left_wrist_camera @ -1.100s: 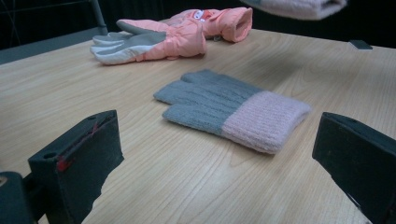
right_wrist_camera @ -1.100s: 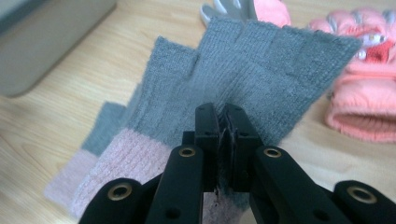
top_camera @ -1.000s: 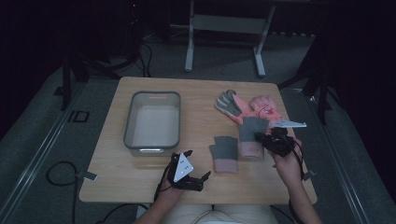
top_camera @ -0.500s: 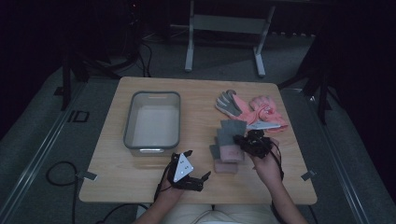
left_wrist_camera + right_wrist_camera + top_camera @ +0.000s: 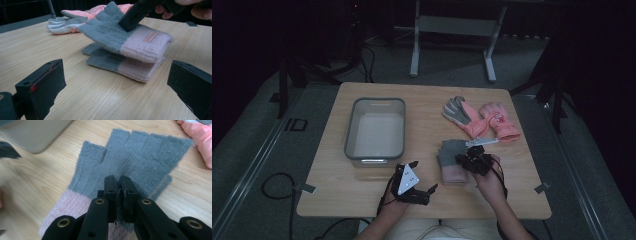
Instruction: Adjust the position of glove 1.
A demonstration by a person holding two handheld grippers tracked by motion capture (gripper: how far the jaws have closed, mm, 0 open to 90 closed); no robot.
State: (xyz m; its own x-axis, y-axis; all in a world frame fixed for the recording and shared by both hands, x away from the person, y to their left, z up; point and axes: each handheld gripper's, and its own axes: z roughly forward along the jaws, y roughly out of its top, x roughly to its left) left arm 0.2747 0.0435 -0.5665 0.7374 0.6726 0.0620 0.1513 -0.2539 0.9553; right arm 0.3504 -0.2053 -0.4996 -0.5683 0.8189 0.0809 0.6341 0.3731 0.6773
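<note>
Grey-and-pink knitted fingerless glove (image 5: 130, 157) hung pinched in right gripper (image 5: 119, 182), jaws clamped on its grey knit, just above matching glove (image 5: 120, 65) lying on wooden table (image 5: 362, 200). Left gripper (image 5: 422, 189) rested nearby, jaws wide apart, holding nothing. Grey plastic bin (image 5: 352, 131) stood empty; no glove stowed yet, judging by layout
</note>
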